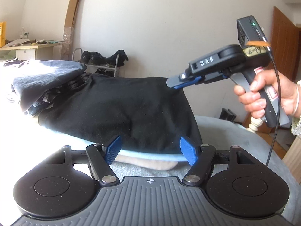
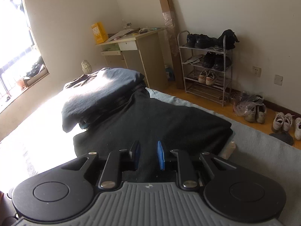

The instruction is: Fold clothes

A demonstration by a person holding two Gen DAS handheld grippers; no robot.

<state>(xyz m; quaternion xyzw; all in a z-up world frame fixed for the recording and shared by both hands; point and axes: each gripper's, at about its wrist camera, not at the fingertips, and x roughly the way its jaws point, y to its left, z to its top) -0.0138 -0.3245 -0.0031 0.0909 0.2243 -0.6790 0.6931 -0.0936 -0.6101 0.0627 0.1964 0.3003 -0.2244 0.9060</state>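
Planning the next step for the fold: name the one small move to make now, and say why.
Probably lift both grippers clear. The black garment already lies folded beside the stack of folded clothes, and both the left gripper and right gripper are open and hold nothing.

Bedroom in a home. A bed w/ pale grey-blue blanket (image 2: 263, 141) fills the near ground, w/ a stack of folded dark clothes (image 2: 97, 98) at its far end and a black garment (image 2: 160, 124) spread in front. Against the cream wall: a white metal wire shoe rack (image 2: 207, 66) w/ black shoes & white trainers on its shelves, more white trainers (image 2: 282, 122) on the orange wood floor beside it. In the corner a small light-wood bench w/ a white drawer (image 2: 131, 45), papers & a yellow box (image 2: 98, 32) on top. Tall brown cardboard slab (image 2: 165, 9) leans on the wall. Barred window (image 2: 17, 56) on the left, sun on the bed. Brown wooden door (image 1: 284, 43) in the left wrist view.
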